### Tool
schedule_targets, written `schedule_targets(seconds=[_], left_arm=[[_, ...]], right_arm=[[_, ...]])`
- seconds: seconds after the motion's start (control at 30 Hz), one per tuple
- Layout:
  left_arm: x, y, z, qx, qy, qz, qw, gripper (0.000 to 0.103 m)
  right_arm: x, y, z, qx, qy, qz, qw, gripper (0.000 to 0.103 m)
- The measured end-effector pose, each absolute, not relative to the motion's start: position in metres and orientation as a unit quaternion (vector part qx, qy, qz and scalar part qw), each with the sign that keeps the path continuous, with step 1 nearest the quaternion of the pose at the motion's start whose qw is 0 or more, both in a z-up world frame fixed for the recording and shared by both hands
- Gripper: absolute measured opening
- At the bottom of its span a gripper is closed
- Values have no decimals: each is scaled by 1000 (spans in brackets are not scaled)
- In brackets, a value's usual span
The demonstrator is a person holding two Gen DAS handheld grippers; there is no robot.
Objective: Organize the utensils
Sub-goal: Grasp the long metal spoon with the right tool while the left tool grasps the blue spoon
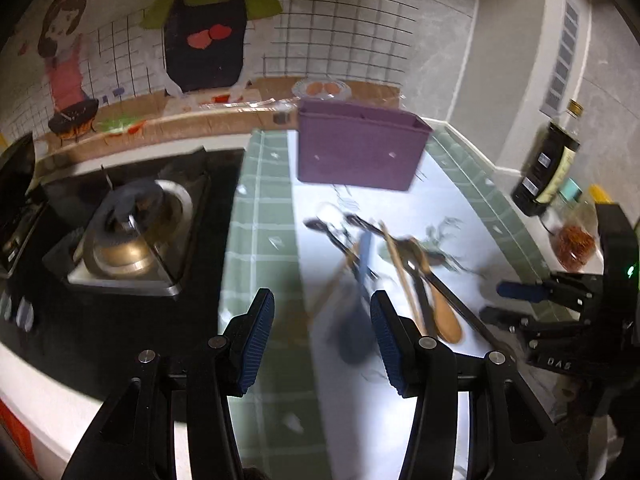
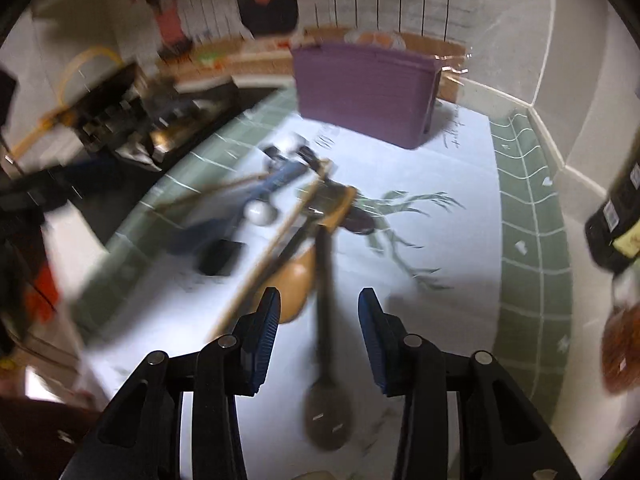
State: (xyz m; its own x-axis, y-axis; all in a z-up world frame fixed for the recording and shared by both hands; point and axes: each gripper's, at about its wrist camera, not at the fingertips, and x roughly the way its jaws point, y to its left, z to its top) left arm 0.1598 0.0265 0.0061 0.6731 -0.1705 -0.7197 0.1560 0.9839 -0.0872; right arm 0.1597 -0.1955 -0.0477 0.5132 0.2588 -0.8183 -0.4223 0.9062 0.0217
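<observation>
Utensils (image 1: pixel 400 264) lie in a crossed heap on the white mat (image 1: pixel 472 216), mid tabletop (image 1: pixel 264 216): wooden spoon (image 1: pixel 444 312), black-handled spoon (image 2: pixel 326 320), blue-handled piece (image 1: pixel 364 256), chopstick-like sticks, a few more too blurred to name. Purple holder (image 1: pixel 360 148) stands behind the heap, near the wall; nothing visible poking out of it, though its inside is hidden. So judged: sorting barely begun, whole pile left to move.

Right gripper (image 2: pixel 318 320) is wide open, straddling the black spoon's handle w/o pinching it. Left gripper (image 1: pixel 322 328) is also wide, empty, above the pile's near edge. Stove (image 1: pixel 132 240) is off to the left, bottles (image 1: pixel 548 172) to the right.
</observation>
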Motion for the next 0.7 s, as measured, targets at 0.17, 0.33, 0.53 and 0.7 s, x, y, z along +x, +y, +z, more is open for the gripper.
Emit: schedule_targets(seconds=[0.17, 0.33, 0.53, 0.7], left_arm=[[197, 53, 5, -37, 400, -100, 910, 51], [207, 56, -9, -46, 398, -88, 912, 51], [192, 40, -18, -64, 395, -96, 911, 51], [204, 1, -32, -49, 434, -182, 881, 49]], right_arm=[[183, -191, -71, -92, 506, 191, 836, 30], [179, -187, -85, -109, 503, 190, 836, 18], [188, -193, -83, -75, 498, 180, 845, 11], [181, -214, -53, -32, 459, 179, 869, 11]])
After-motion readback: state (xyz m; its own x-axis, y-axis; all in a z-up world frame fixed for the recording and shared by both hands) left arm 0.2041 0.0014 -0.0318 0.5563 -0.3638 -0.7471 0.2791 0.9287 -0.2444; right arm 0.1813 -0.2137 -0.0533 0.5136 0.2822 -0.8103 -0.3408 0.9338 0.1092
